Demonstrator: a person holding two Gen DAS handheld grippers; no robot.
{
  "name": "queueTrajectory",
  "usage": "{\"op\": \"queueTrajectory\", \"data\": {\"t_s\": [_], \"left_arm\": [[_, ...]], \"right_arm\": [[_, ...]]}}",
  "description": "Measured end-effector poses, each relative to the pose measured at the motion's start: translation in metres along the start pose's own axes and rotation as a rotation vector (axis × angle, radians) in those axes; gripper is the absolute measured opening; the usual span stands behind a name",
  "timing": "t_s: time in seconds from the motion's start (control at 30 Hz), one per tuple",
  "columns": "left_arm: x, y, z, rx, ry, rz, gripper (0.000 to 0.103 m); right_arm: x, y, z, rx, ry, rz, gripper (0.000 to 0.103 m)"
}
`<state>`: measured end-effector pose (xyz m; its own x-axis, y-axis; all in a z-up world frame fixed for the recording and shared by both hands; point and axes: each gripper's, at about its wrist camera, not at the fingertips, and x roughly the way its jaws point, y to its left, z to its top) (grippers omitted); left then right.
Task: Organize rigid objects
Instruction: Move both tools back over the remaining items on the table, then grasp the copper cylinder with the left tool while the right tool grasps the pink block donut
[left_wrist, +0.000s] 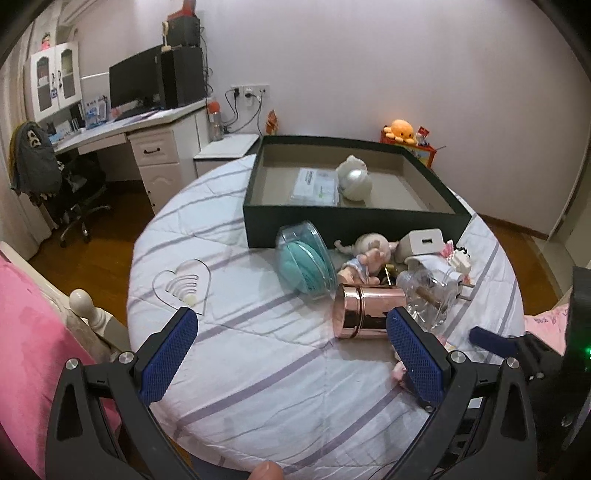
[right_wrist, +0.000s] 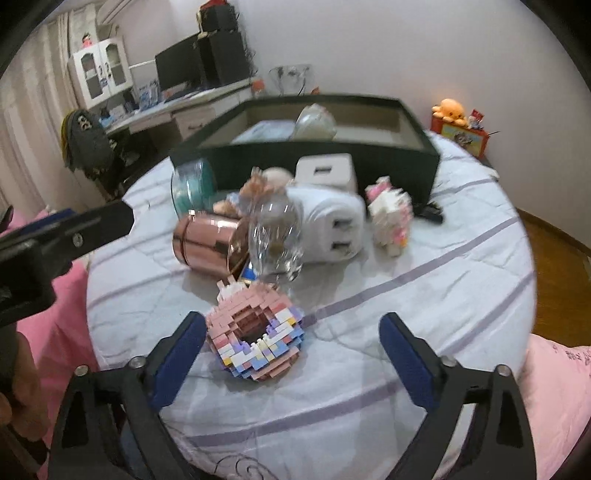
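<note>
On the striped bedspread (left_wrist: 258, 350), a cluster of small things is lying in front of a dark box (left_wrist: 354, 225). Inside the box, a white round toy (left_wrist: 354, 179) is sitting beside a flat white packet (left_wrist: 316, 186).

Nearest the left gripper (left_wrist: 291, 350), a rose-gold canister (left_wrist: 365, 312) is lying on its side, its lidded end pointing left in the left wrist view. Touching its right end, a clear glass piece (left_wrist: 430, 295) is resting. Behind them, a teal spool in a clear case (left_wrist: 301, 260) is leaning near the box wall, with a small doll (left_wrist: 365, 254) and a white plug block (left_wrist: 423, 242) just beside it. A white and pink brick figure (right_wrist: 389, 216) is standing to the right of the plug block. A clear heart plaque (left_wrist: 183, 284) is lying apart, off to the left.

The left gripper is standing wide open with nothing between its 2 blue pads (left_wrist: 168, 354); the right-hand pad is sitting in front of the canister's right end, and whether it is touching cannot be told.

The right gripper (right_wrist: 293, 352) is also gaping. A pink brick donut (right_wrist: 255, 338) is lying between its fingers, close against the left pad (right_wrist: 181, 360) and well apart from the right one, so nothing is being gripped. The donut is lying just in front of the canister and glass.
</note>
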<state>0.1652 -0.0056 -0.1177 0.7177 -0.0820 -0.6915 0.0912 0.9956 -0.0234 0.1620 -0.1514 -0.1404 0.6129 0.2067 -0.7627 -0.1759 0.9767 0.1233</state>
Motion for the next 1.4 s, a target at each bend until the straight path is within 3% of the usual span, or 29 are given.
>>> {"op": "queueTrajectory", "data": {"t_s": [0.3, 0.73, 0.87, 1.0, 1.4], "left_arm": [[0.02, -0.014, -0.007, 0.018, 0.054, -0.008, 0.103], [0.058, -0.046, -0.01, 0.065, 0.124, -0.025, 0.103], [0.07, -0.046, -0.005, 0.039, 0.122, -0.028, 0.102], [0.079, -0.039, -0.004, -0.002, 0.159, -0.092, 0.059], [0.049, -0.02, 0.002, -0.019, 0.15, -0.123, 0.056]], "right_arm": [[0.012, 0.016, 0.003, -0.1, 0.02, 0.105, 0.053], [0.002, -0.026, 0.003, -0.046, 0.026, 0.096, 0.053], [0.004, -0.029, 0.004, -0.035, 0.023, 0.104, 0.053], [0.004, -0.031, 0.007, -0.026, 0.029, 0.119, 0.053], [-0.025, -0.033, 0.014, 0.034, 0.009, 0.174, 0.053]]}}
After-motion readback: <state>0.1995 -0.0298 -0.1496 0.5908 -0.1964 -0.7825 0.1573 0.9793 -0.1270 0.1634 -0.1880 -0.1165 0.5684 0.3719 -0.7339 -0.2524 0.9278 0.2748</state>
